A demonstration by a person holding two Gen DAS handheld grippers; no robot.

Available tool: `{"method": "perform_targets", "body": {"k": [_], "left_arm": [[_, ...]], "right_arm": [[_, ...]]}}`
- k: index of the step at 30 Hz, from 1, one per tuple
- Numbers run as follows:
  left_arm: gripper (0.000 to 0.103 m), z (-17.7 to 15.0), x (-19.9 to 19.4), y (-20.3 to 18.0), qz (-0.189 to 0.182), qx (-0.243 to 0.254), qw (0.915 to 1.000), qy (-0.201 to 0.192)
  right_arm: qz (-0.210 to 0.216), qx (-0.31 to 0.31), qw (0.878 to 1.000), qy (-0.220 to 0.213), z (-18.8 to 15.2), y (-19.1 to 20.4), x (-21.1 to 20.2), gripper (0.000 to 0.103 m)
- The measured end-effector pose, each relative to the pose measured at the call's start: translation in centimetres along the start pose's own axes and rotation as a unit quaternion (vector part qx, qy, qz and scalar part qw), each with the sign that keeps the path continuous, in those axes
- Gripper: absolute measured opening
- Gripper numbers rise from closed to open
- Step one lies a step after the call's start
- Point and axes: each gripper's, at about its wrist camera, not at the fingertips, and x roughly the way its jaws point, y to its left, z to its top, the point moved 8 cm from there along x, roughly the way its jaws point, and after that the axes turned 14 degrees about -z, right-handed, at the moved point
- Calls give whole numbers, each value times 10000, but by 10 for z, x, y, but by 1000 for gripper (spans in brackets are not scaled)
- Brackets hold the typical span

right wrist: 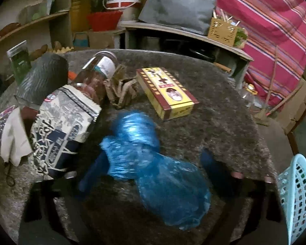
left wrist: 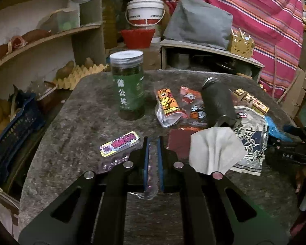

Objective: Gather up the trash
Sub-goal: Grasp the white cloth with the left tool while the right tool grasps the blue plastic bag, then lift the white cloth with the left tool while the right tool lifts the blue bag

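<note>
trash pile: wrappers and scraps spread over the grey stone table; nothing visibly binned yet, so I'd call this early in collection.
left gripper: jaws nearly together, clamped on a thin clear plastic wrapper that runs down between the blue pads.
nearby, left view: pink-yellow snack wrapper just left of the jaws; white folded tissue just right; orange tiger-print wrapper and red packets further back; green-label jar upright behind them, looks like a keeper, not trash.
right gripper: jaws apart, straddling a crumpled blue plastic bag; fingers blurred and dark, pads don't look pressed on it yet.
nearby, right view: black-and-white printed pouch to the left, lying over a tipped clear bottle; yellow-red box behind the bag; crumpled brown paper between bottle and box.
bin candidate: light-blue perforated basket at the right edge, off the table; likely drop target, can't confirm.
step: two-handed pickup; left has its piece, right is mid-grab.
next move: right needs to pinch bag material, not air; the film is slippery and bunches. Then lift both clear and carry to the basket.
risk: the bag could drag neighbours; the thin wrapper could slip from the left pads.
</note>
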Motion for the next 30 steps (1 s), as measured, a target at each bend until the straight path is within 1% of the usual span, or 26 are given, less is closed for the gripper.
{"method": "perform_targets", "body": {"k": [1, 2, 3, 4, 5, 6, 7, 8, 9, 10, 11, 13, 15, 19, 21, 23, 25, 26, 28, 29, 30], "left_arm": [[6, -1, 0, 2, 6, -11, 10000, 20], [6, -2, 1, 3, 19, -12, 10000, 39], [6, -2, 1, 4, 35, -7, 10000, 51], [7, -2, 2, 4, 53, 0, 10000, 54], [8, -3, 3, 4, 67, 11, 10000, 71], [15, -3, 4, 4, 63, 17, 9999, 94], [28, -4, 4, 3, 57, 18, 9999, 109], [36, -4, 4, 2, 45, 8, 9999, 96], [51, -4, 4, 0, 22, 13, 10000, 64], [60, -4, 3, -5, -24, 53, 10000, 18], [63, -3, 2, -11, -74, 113, 9999, 1], [75, -4, 5, -23, -177, 252, 9995, 18], [77, -6, 11, -33, -267, 320, 9991, 86], [77, -14, 30, -54, -506, 405, 9973, 334], [76, -17, 38, -61, -497, 498, 9967, 415], [62, -21, 45, -66, -514, 556, 9959, 502], [30, -25, 51, -68, -594, 559, 9944, 669], [26, -29, 54, -69, -640, 580, 9935, 741], [22, -30, 54, -70, -622, 636, 9934, 729], [18, -30, 53, -72, -616, 676, 9933, 705], [17, -30, 51, -73, -602, 700, 9934, 684]], "right_arm": [[67, -5, 10000, 24, 0, 1, 1, 52], [173, -6, 9998, 61, -1, 3, 1, 49], [228, 1, 9997, 61, -2, 3, 1, 38], [296, 18, 9995, 53, -2, 3, 0, 31], [314, 45, 9995, 29, -1, 2, -1, 29], [324, 72, 9994, 6, 0, 0, -2, 27], [330, 125, 9994, -37, 2, -3, -5, 27], [318, 171, 9993, -77, 3, -6, -7, 27], [308, 198, 9993, -100, 4, -9, -8, 27], [285, 229, 9992, -128, 5, -13, -9, 27], [269, 247, 9992, -148, 5, -16, -11, 27], [260, 283, 9991, -169, 6, -19, -12, 27], [239, 287, 9991, -187, 6, -21, -13, 27], [224, 239, 9992, -233, 7, -24, -15, 27], [217, 220, 9992, -241, 7, -24, -15, 27], [220, 221, 9992, -236, 6, -24, -15, 27], [231, 237, 9992, -228, 6, -23, -15, 27], [247, 256, 9991, -224, 6, -24, -15, 27], [282, 282, 9989, -230, 6, -24, -15, 27], [291, 288, 9989, -246, 7, -24, -16, 27], [295, 292, 9988, -260, 7, -24, -16, 27]]}}
